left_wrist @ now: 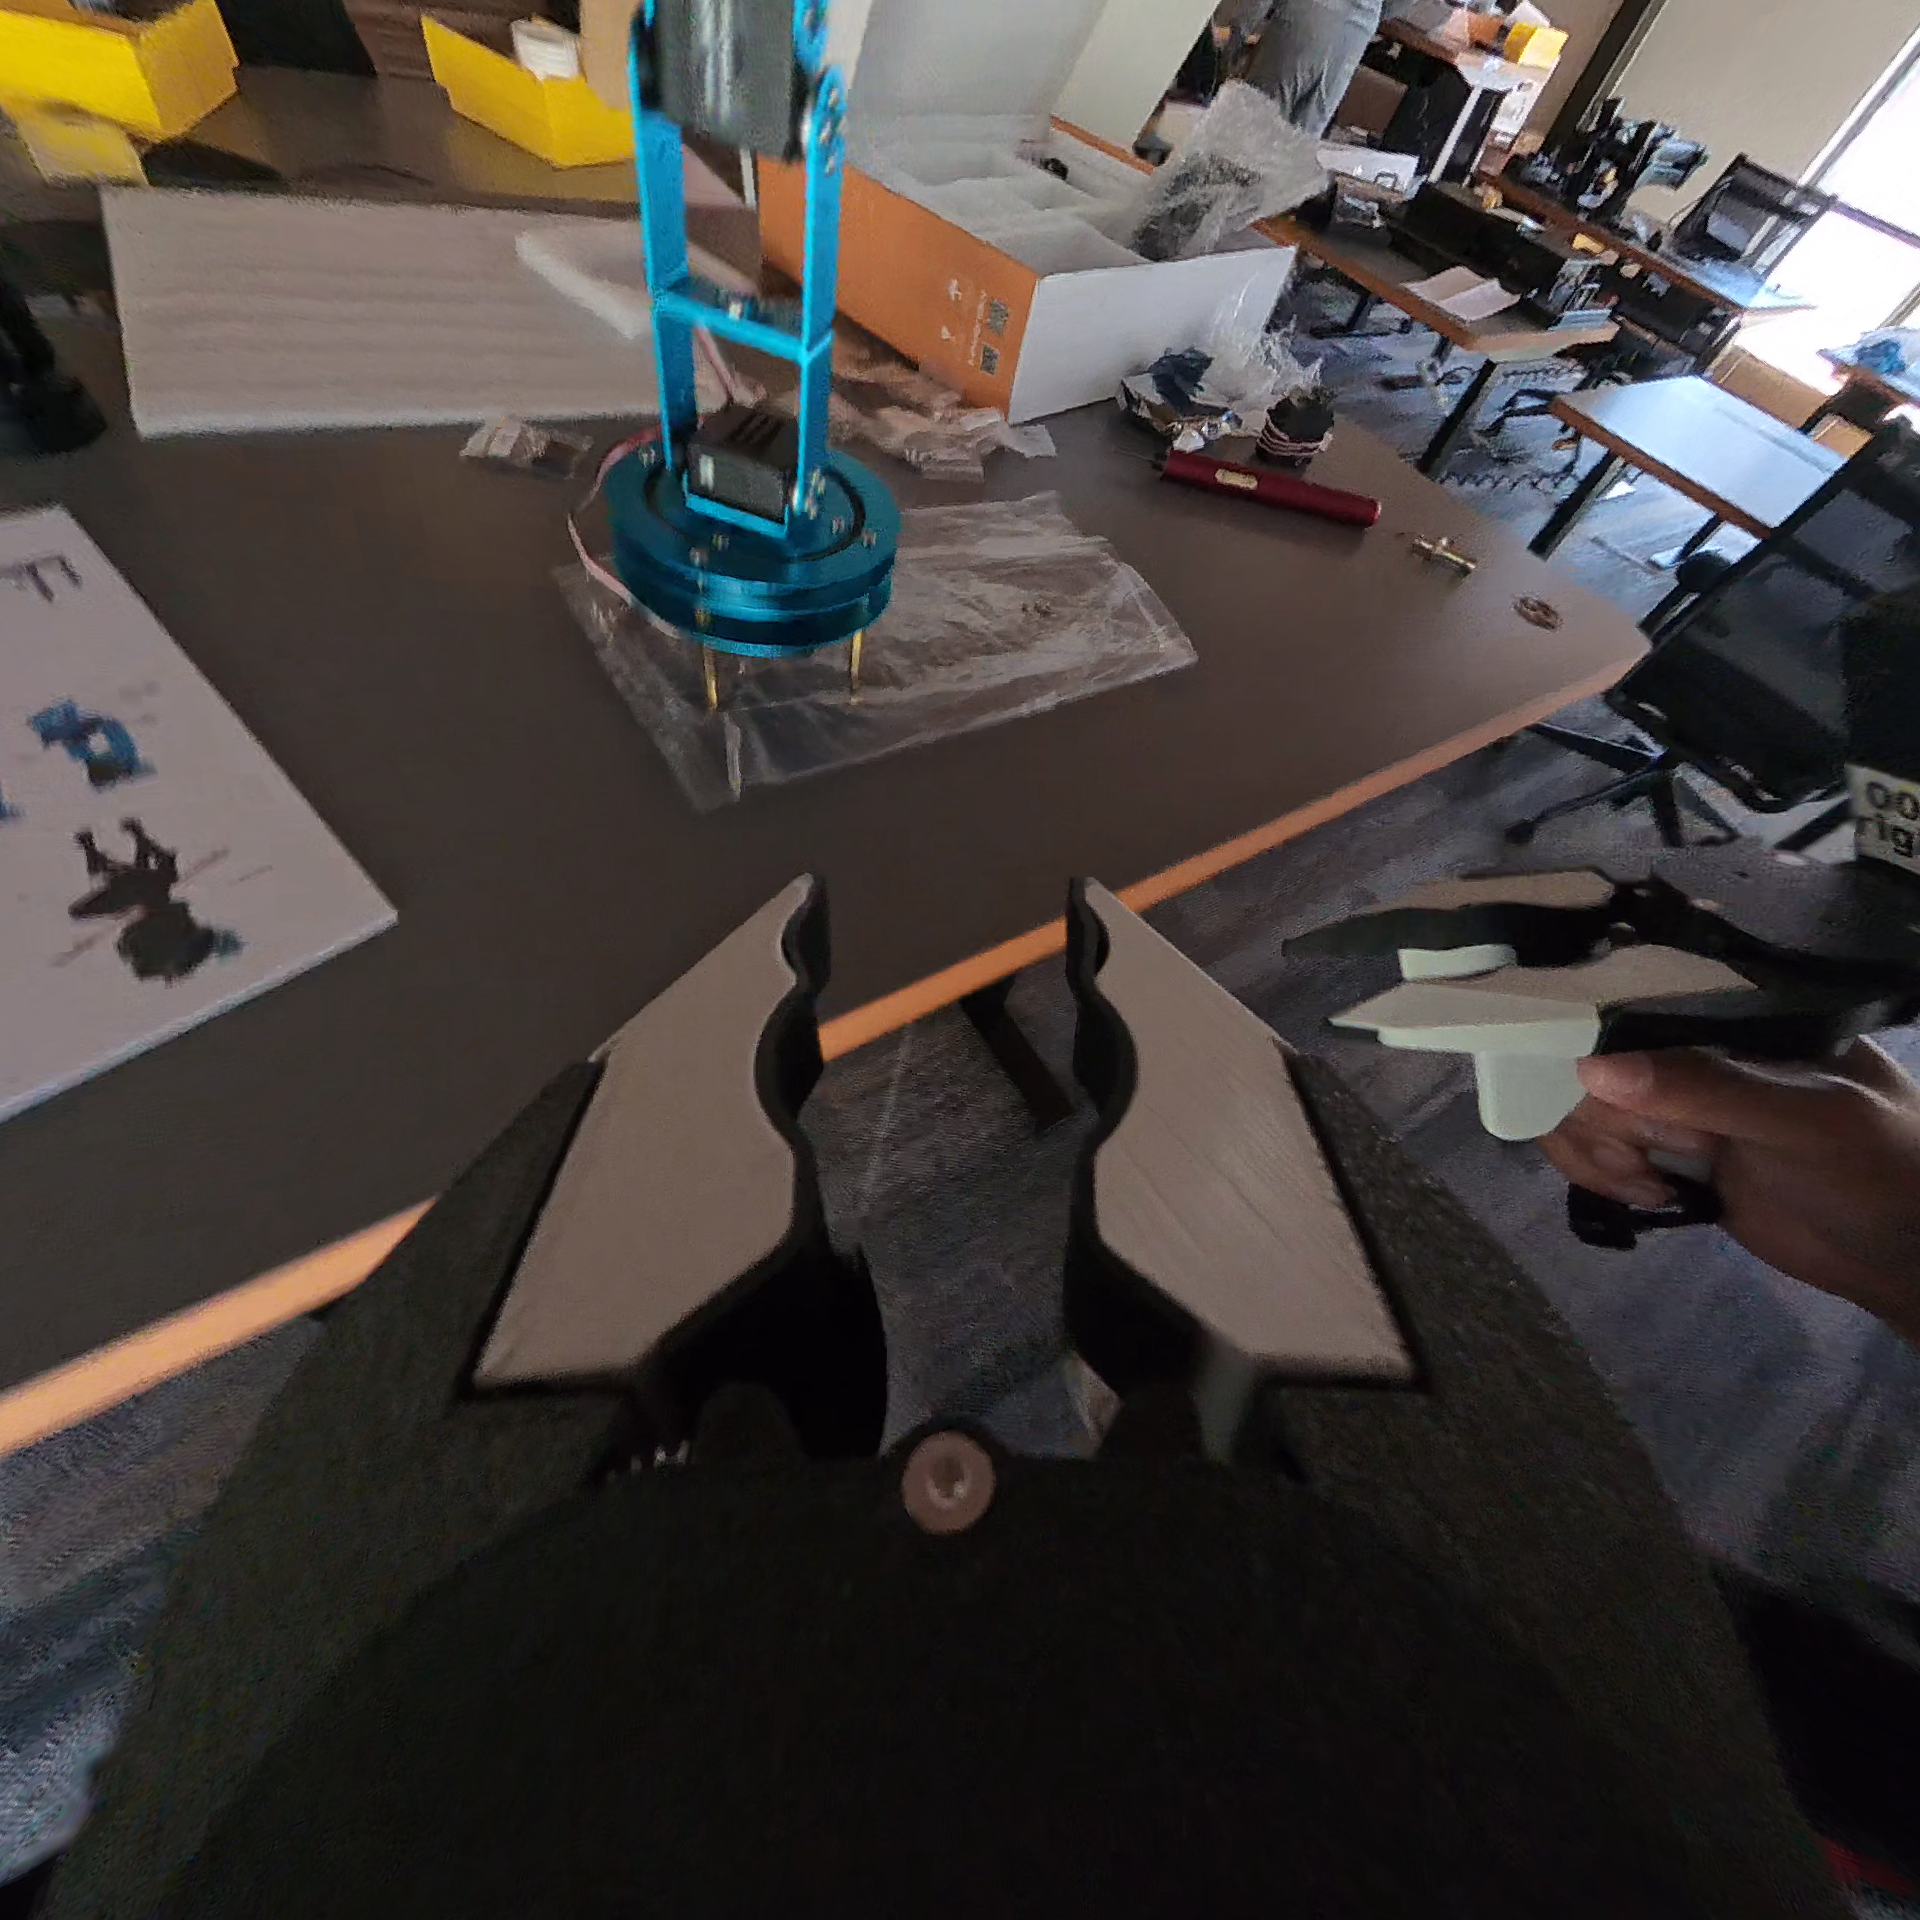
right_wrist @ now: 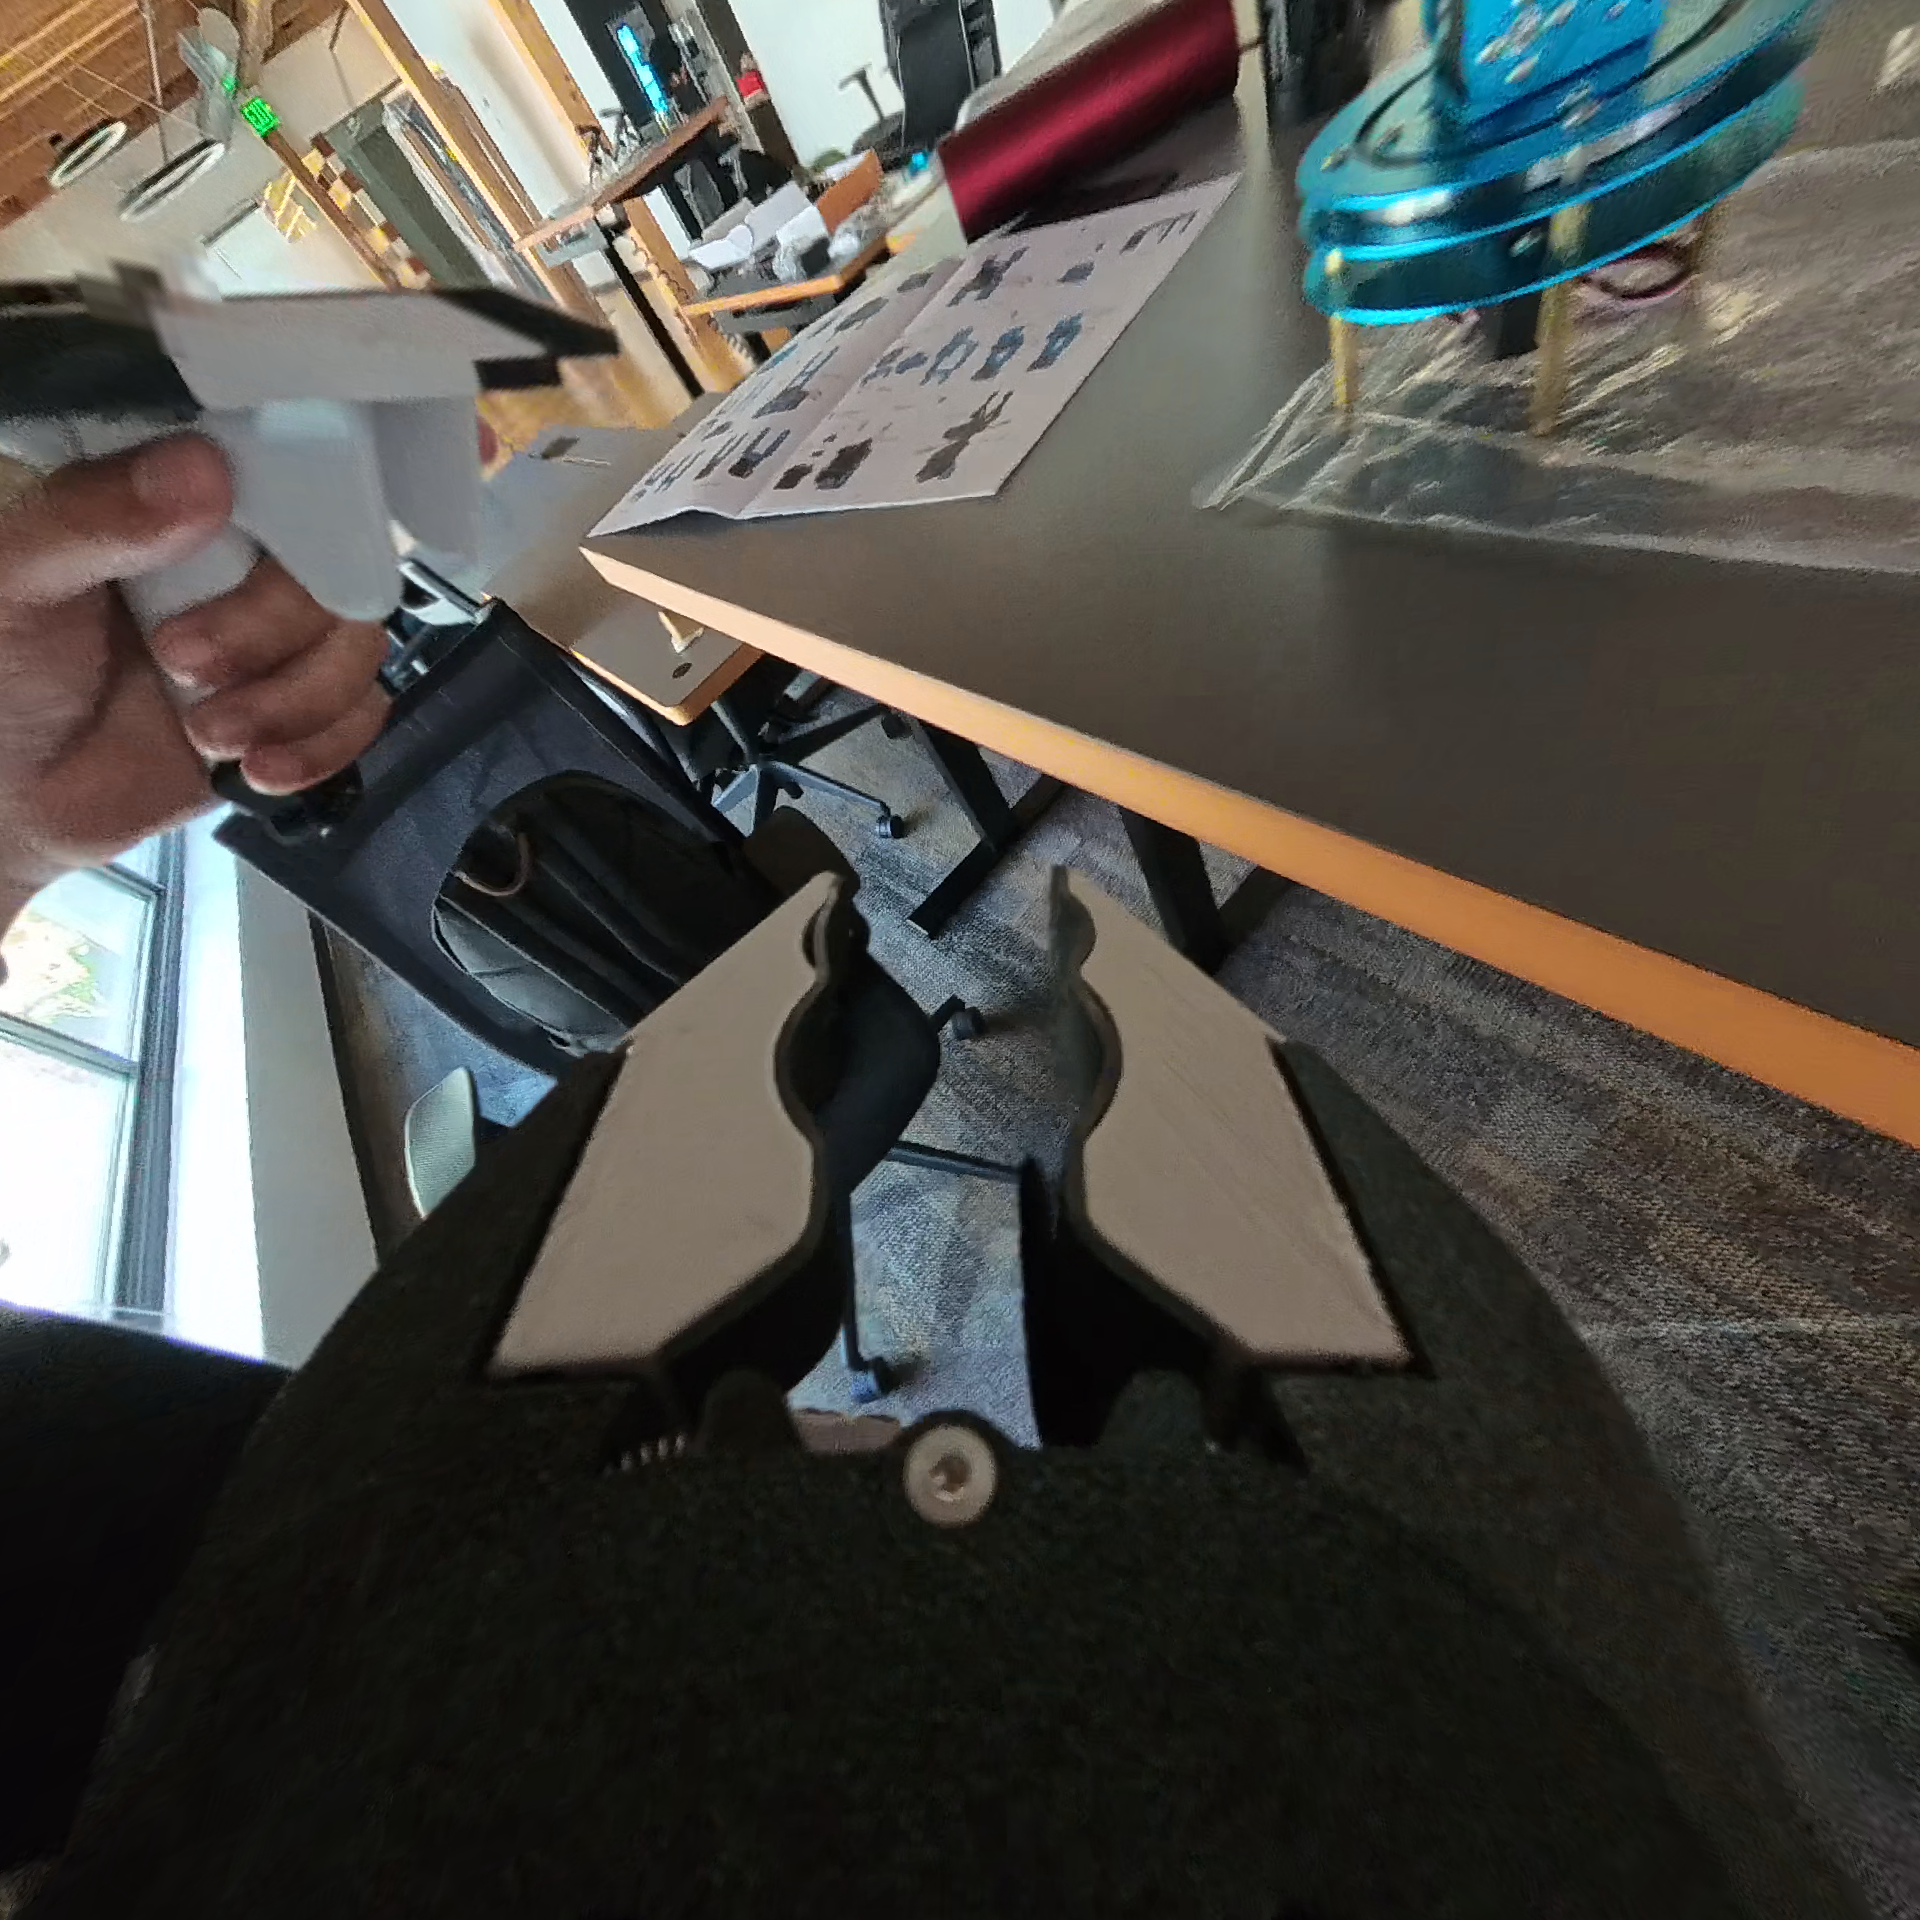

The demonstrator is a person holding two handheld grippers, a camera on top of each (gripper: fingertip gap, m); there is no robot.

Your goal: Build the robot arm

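A blue metal robot arm on a round blue base (left_wrist: 753,551) stands on brass legs over a clear plastic sheet (left_wrist: 935,634) on the dark table (left_wrist: 416,727). My left gripper (left_wrist: 948,904) is open and empty, held over the table's orange front edge, well short of the base. My right gripper (right_wrist: 948,896) is open and empty, off the table above the carpet; it also shows at the right of the left wrist view (left_wrist: 1340,982), held by a hand. The blue base (right_wrist: 1538,197) shows at the top right of the right wrist view.
A printed instruction sheet (left_wrist: 135,800) lies at the table's left. A dark red cylindrical tool (left_wrist: 1268,490), small bagged parts (left_wrist: 520,442), an orange-and-white box (left_wrist: 997,281), a white foam slab (left_wrist: 353,312) and yellow boxes (left_wrist: 520,94) lie farther back. Office chairs (right_wrist: 582,894) and other desks stand beside the table.
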